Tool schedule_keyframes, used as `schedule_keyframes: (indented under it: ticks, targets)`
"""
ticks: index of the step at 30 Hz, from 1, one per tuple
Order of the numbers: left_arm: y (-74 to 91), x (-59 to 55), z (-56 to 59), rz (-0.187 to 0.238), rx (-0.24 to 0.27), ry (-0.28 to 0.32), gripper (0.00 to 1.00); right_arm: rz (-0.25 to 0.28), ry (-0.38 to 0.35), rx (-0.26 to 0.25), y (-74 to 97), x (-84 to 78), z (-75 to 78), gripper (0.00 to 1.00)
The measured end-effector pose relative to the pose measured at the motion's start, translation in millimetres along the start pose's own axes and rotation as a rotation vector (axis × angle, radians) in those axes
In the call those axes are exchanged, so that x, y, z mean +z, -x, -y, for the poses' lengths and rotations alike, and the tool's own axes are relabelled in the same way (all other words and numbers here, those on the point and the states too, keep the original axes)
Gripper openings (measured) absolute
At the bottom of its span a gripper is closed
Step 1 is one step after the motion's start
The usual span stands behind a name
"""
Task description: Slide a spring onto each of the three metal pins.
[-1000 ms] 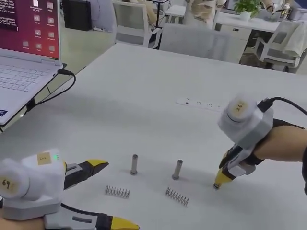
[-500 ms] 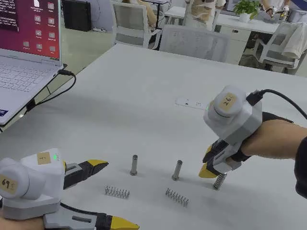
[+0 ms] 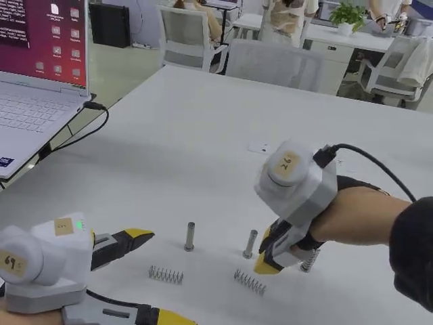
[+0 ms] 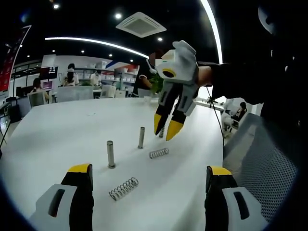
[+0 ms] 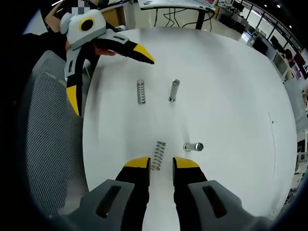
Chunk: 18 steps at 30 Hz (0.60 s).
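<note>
Our left claw (image 4: pixel 149 169), right claw (image 5: pixel 162 162): white-grey bodies, black jaws, yellow tips. Tan stickers (image 3: pixel 287 162) read 69 and 26. Left has a green light (image 3: pixel 79 224), right a black cable (image 3: pixel 379 166). We wear a dark sleeve (image 3: pixel 414 250).

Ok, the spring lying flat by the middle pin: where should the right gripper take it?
Probably grip the spring across its coils near one end, coming straight down from above: it lies flat on the table, and the free end must stay open for the middle pin.

Two pins (image 3: pixel 190 235) stand bare, third pin (image 3: pixel 310 259) sprung — two springs (image 3: pixel 166 274) lie flat nearby.
</note>
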<state>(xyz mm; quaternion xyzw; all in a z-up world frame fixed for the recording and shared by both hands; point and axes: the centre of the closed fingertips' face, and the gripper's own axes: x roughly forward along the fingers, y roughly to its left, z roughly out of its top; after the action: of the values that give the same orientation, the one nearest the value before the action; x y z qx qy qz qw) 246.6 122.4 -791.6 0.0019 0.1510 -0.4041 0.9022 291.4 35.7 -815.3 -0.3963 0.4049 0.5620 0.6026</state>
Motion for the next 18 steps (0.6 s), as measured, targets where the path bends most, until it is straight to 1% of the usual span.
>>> schedule_keyframes:
  ticks: [5, 8, 11, 13, 18]
  targets:
    - [1.2, 0.2, -0.6, 0.003, 0.002, 0.002, 0.95, -0.002, -0.002, -0.002, -10.8, 4.8, -0.9, 0.16]
    - [1.4, 0.3, -1.1, 0.004, 0.003, 0.002, 0.95, -0.006, -0.017, -0.001, -18.6, 5.6, 1.2, 0.15]
    - [1.9, 0.2, -1.3, 0.005, 0.003, 0.002, 0.95, -0.009, -0.034, -0.003, -24.5, 5.8, 2.4, 0.15]
    - [2.2, 0.1, -1.5, 0.005, 0.004, 0.003, 0.95, -0.015, -0.046, 0.005, -29.1, 4.7, 1.2, 0.15]
    - [2.1, -0.1, -1.4, 0.006, 0.003, 0.005, 0.95, -0.029, -0.062, -0.001, -37.7, 1.8, 1.8, 0.14]
